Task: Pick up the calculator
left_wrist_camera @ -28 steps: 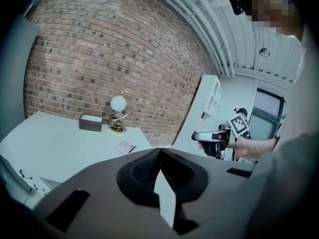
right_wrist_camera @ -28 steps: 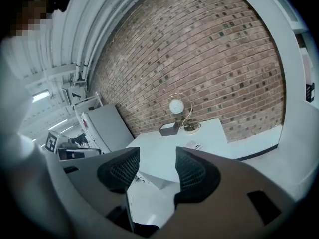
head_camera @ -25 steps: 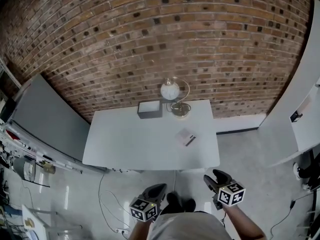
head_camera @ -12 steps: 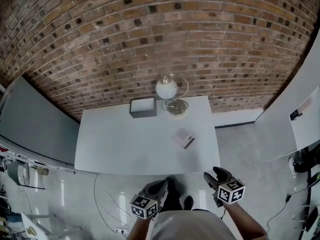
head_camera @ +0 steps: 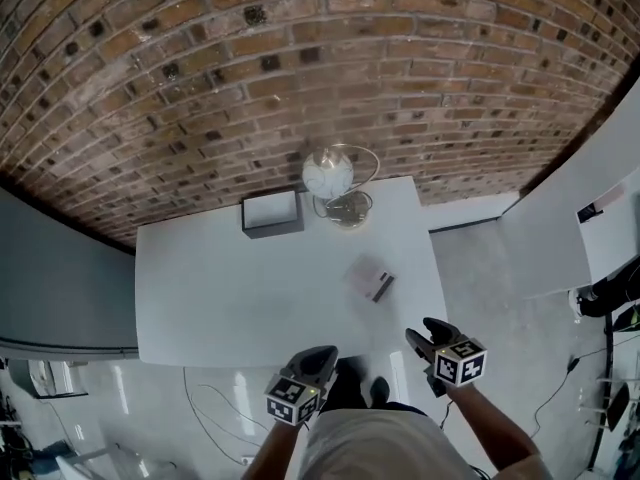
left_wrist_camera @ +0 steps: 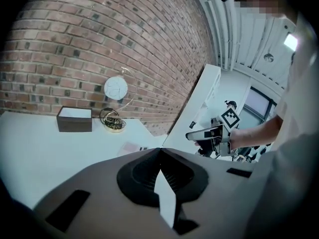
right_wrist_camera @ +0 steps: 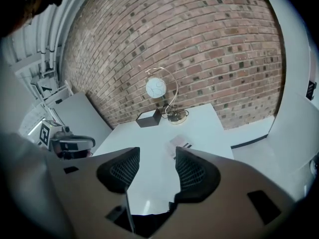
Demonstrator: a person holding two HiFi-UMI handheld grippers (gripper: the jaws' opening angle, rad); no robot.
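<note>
Head view had the calculator [head_camera: 371, 281] lying flat on the white table [head_camera: 200, 298], right of middle, nothing touching it, well apart from both grippers at the near edge. My right gripper [head_camera: 425, 336] was the nearer one; right gripper view showed its jaws wide apart with nothing between them, only tabletop and the calculator [right_wrist_camera: 180, 144] beyond the gap. My left gripper [head_camera: 318, 358] had its jaws pressed together, holding nothing, per left gripper view. Step in hand, as I judged it: the reach. To do it well I'd go in with the right, stay open, come down low across the calculator's narrower width, and close only once both pads bracketed its edges; it's thin and flat, so a slip was likely. At the back edge sat a dark box [head_camera: 271, 212] with a pale top; couldn't tell any contents. Beside it was a globe ornament [head_camera: 330, 175] on a gold dish [head_camera: 345, 211]; what lay in that dish was too small to tell.
</note>
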